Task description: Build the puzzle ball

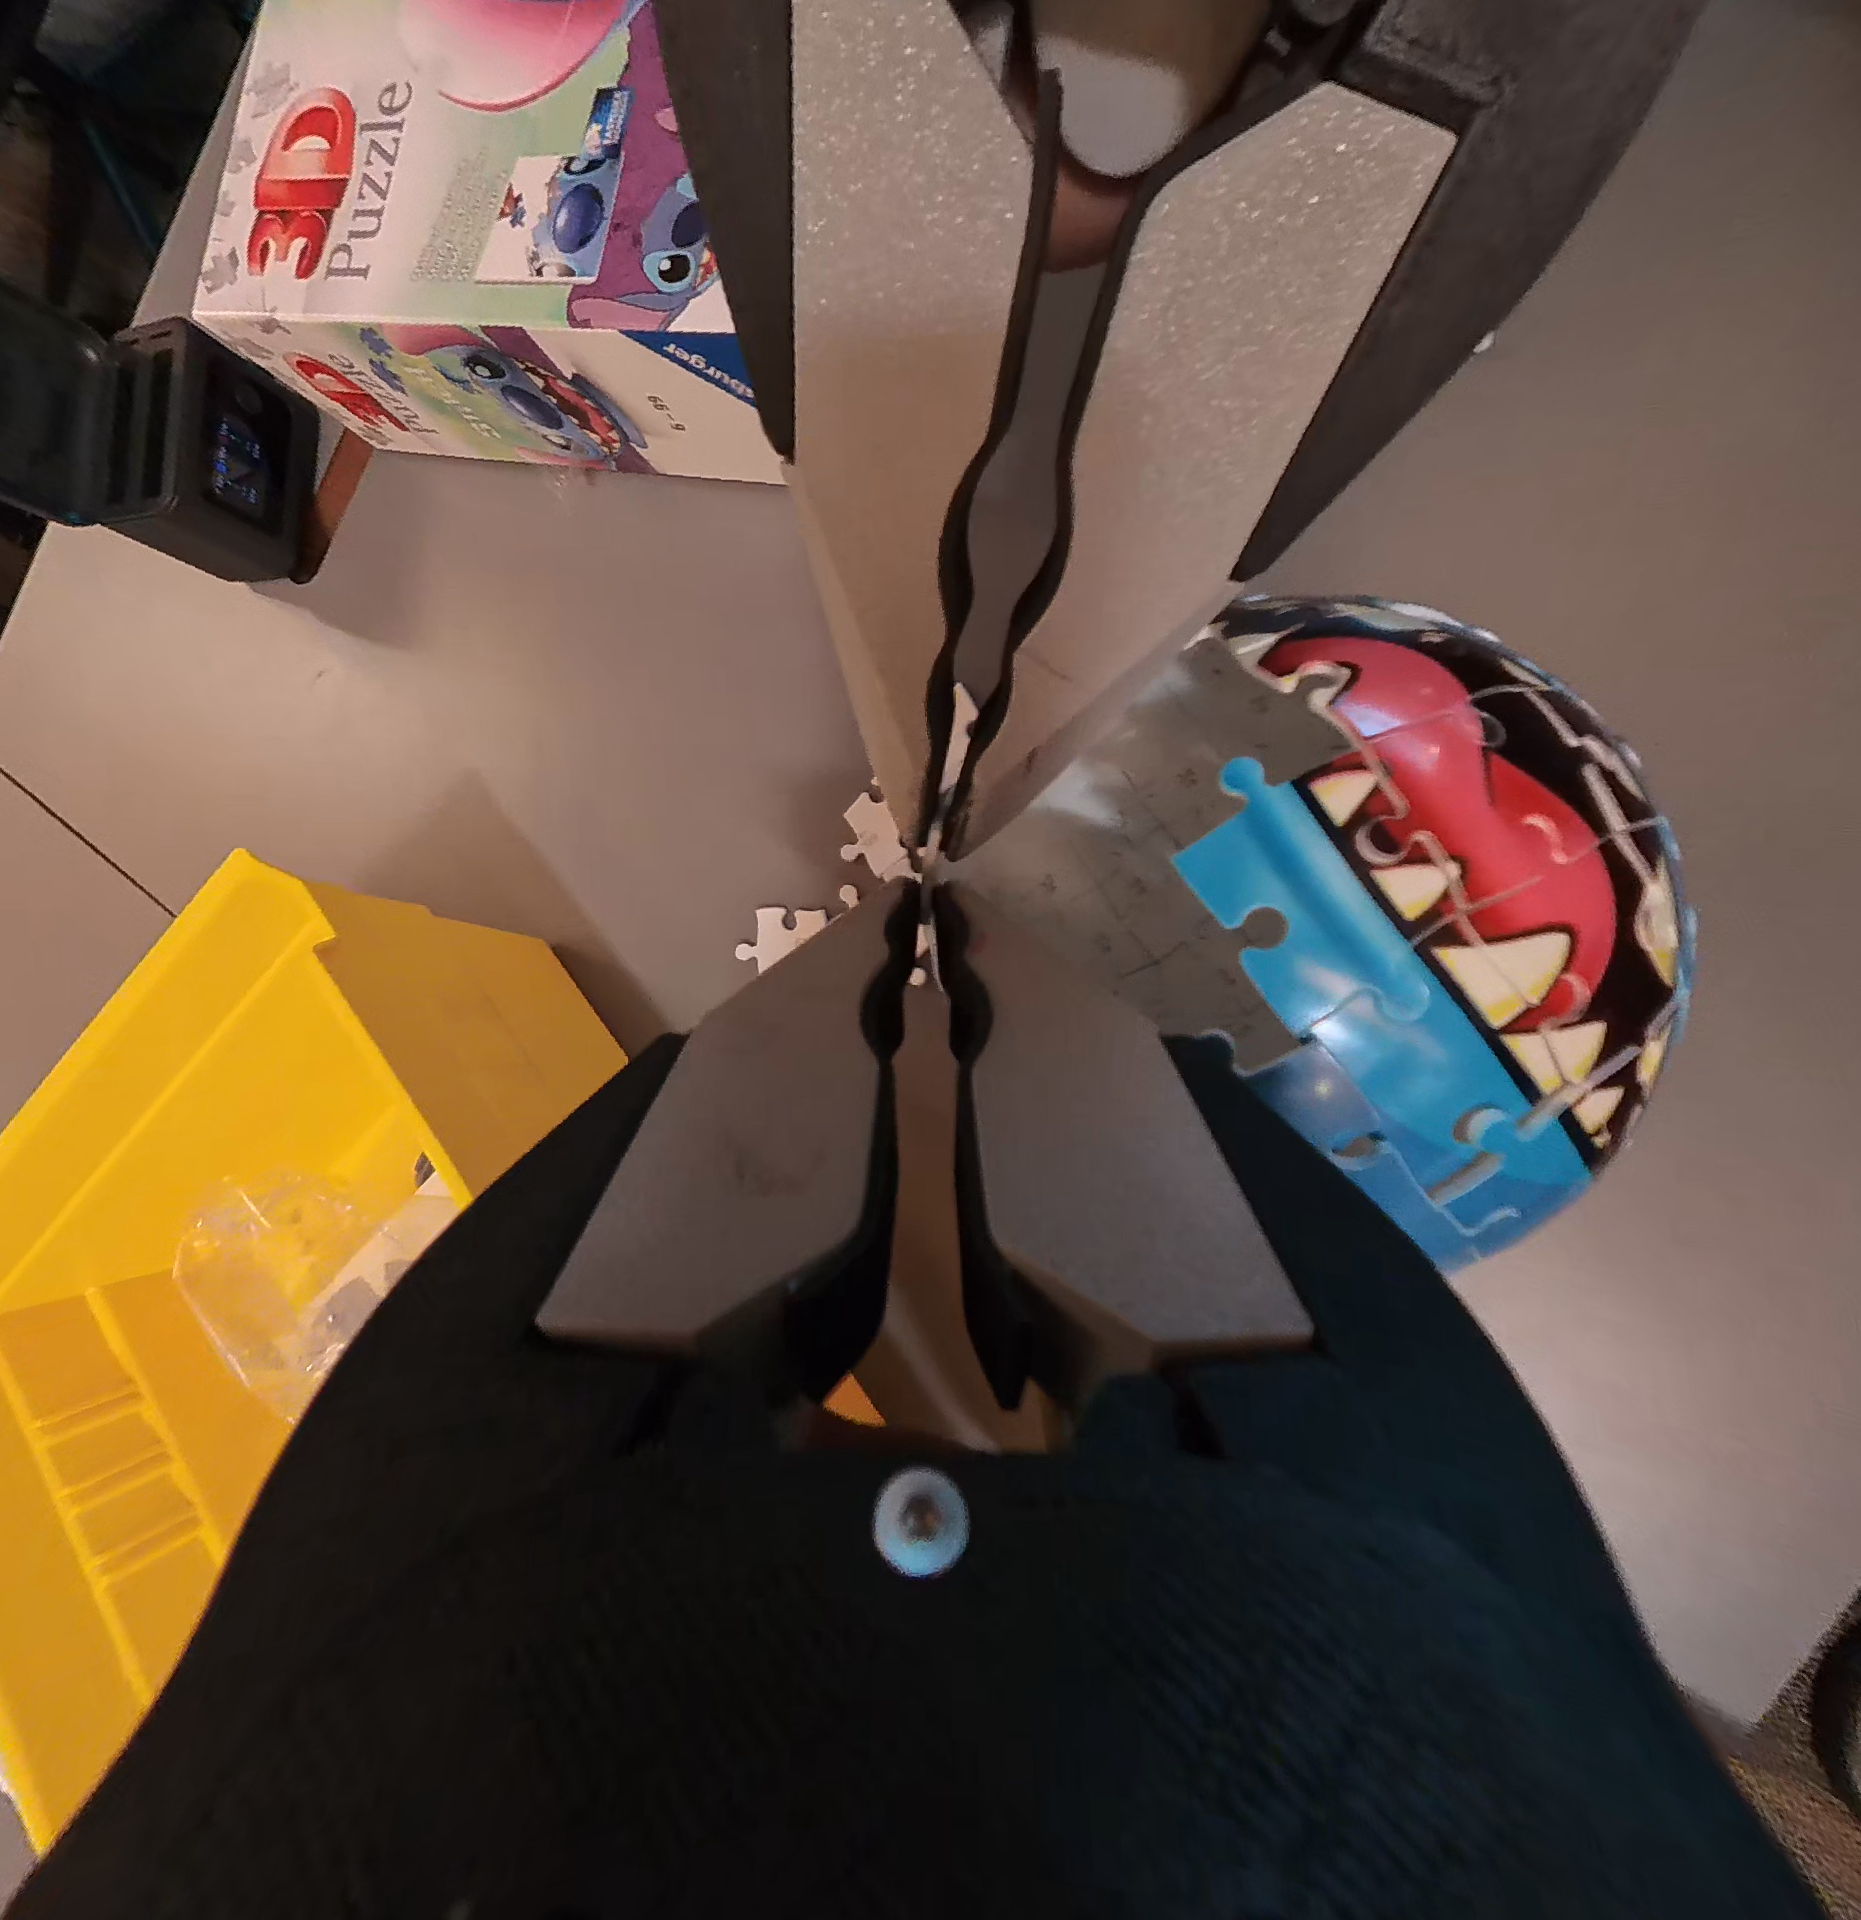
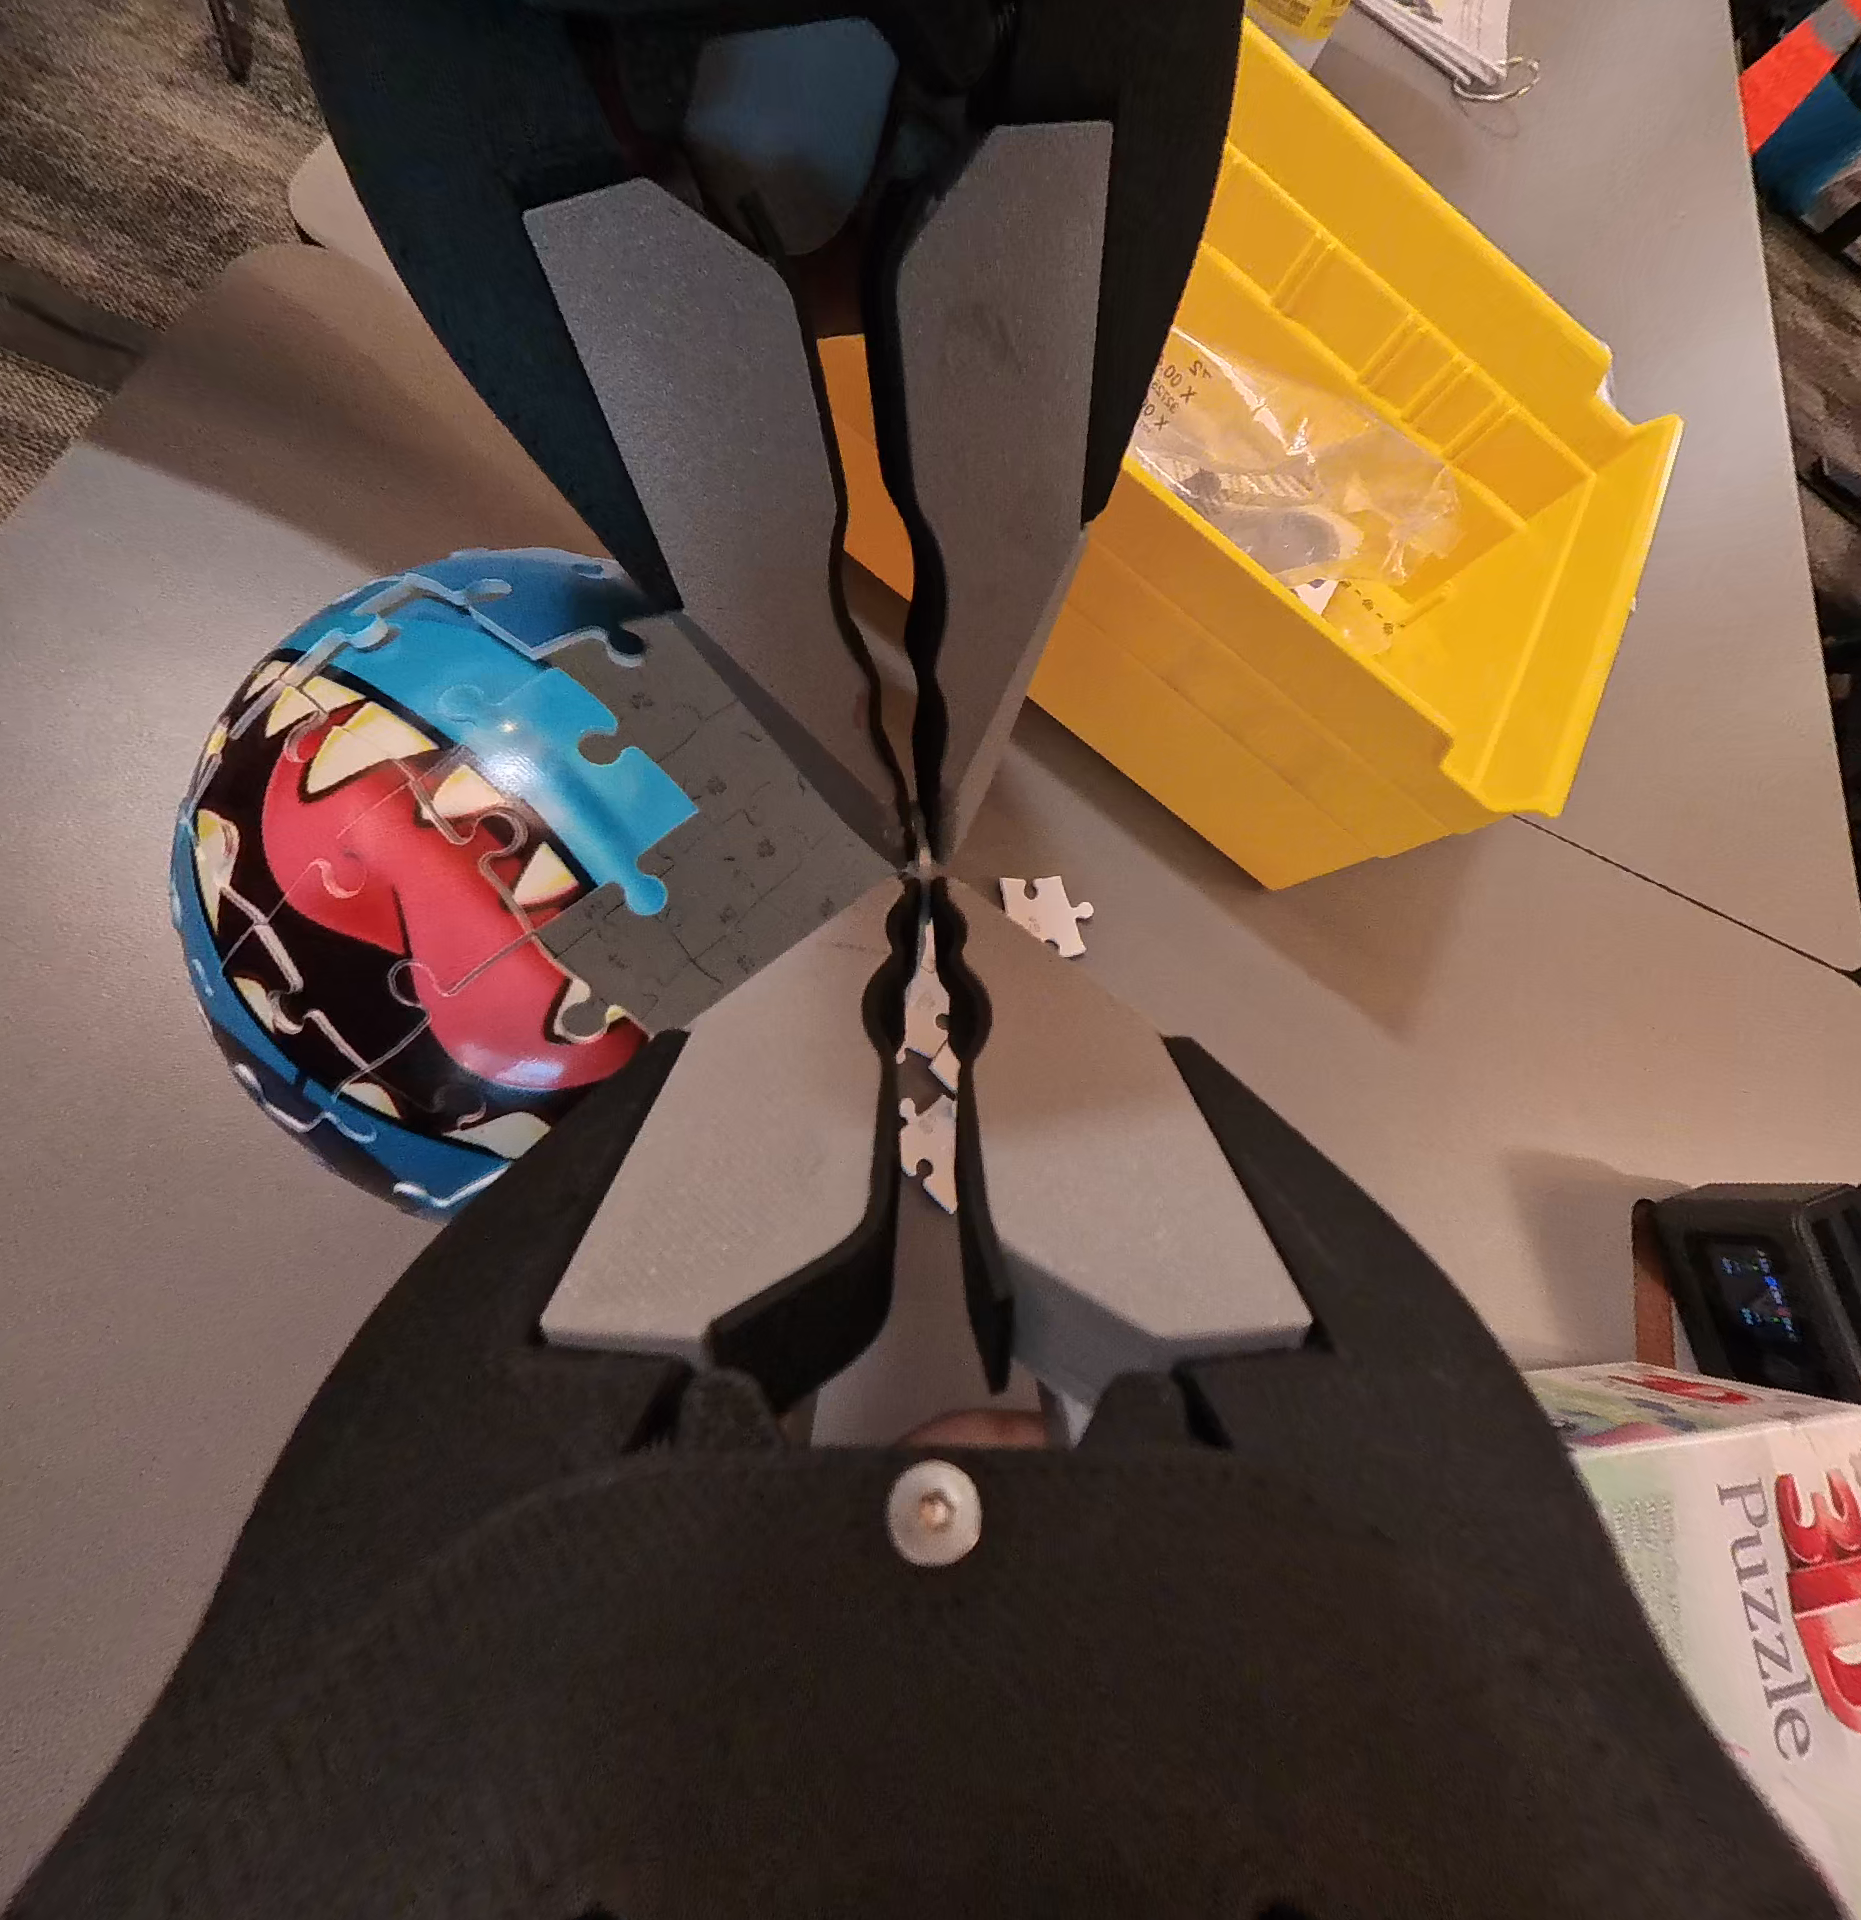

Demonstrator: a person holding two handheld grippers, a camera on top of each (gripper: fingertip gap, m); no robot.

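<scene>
A matte grey table (image 2: pixel 1528 1060) carries everything, its rounded edge giving way to carpet beyond. The two grippers meet tip to tip above the middle of the surface: the left gripper (image 1: pixel 921 935) and the right gripper (image 2: pixel 926 935) each have their grey-padded fingers (image 2: pixel 1092 1174) drawn nearly together, and a small puzzle piece (image 1: pixel 931 914) seems pinched where the tips meet (which gripper truly bears it I cannot tell; it may be passing between them). The puzzle ball (image 2: pixel 417 873) sits on the table just beside the tips, to the right of the left gripper and to the left of the right one, so both are about equally near. Its glossy blue, red and black shell of interlocked curved pieces is unfinished; the bare matte grey core with faint markings faces the fingers, so I judge the piece must travel sideways onto that patch. A few loose pieces (image 2: pixel 1051 906) lie white side up on the table under and beside the tips. A yellow plastic bin (image 2: pixel 1425 665) holding a crumpled clear bag (image 2: pixel 1310 468) stands towards one edge, the printed cardboard puzzle box (image 1: pixel 458 260) towards another.
</scene>
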